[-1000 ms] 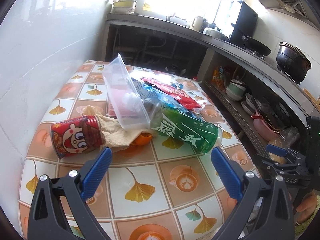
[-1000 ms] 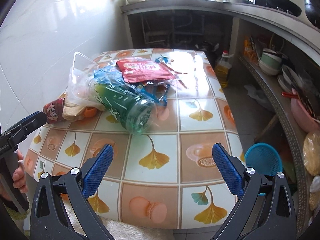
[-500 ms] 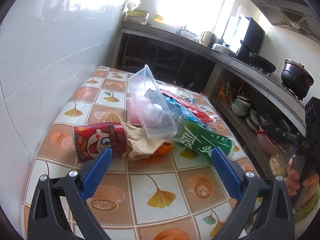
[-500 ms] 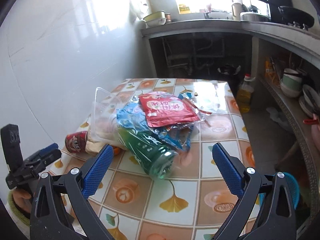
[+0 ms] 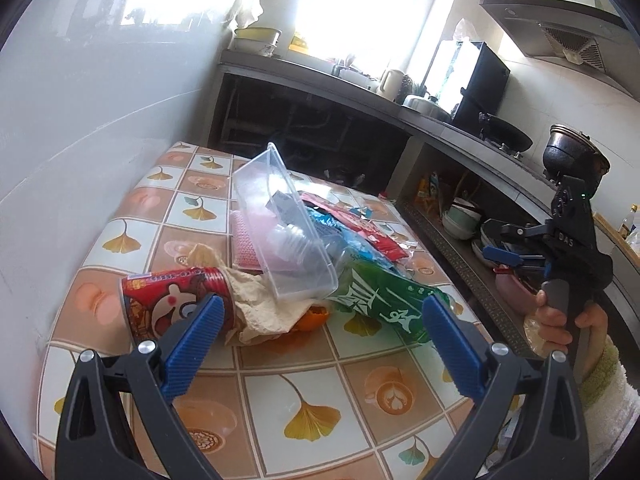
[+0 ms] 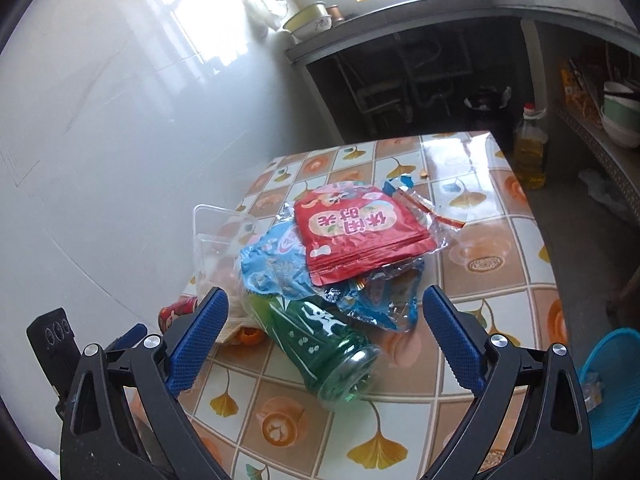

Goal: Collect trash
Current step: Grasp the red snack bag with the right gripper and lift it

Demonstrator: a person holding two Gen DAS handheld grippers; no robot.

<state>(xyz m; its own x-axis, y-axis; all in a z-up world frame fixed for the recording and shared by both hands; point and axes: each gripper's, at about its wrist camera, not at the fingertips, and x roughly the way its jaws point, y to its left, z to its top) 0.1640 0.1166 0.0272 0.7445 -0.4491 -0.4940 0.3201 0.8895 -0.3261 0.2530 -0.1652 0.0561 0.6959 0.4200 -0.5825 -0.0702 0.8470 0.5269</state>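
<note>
A heap of trash lies on the tiled table (image 5: 312, 392): a red cartoon can (image 5: 168, 304) on its side, crumpled brown paper (image 5: 264, 308), an orange peel (image 5: 314, 318), a clear plastic box (image 5: 280, 220), a green bottle (image 5: 380, 304) (image 6: 320, 344), blue wrappers (image 6: 276, 268) and a red snack pouch (image 6: 360, 236). My left gripper (image 5: 318, 344) hovers open just short of the can and bottle, holding nothing. My right gripper (image 6: 320, 344) is open in front of the green bottle's mouth end. The right gripper's body (image 5: 560, 240) shows in the left wrist view, held by a hand.
A white tiled wall (image 5: 80, 120) borders the table's left side. A blue basket (image 6: 612, 384) stands on the floor beyond the table's right edge, an oil bottle (image 6: 530, 148) farther back. Kitchen counter (image 5: 360, 92) with pots and shelves of bowls (image 5: 464, 216) runs behind and right.
Both grippers have risen and pulled back a little, so the trash heap sits lower and farther in each view. Their jaws stay open. The trash has not moved.
</note>
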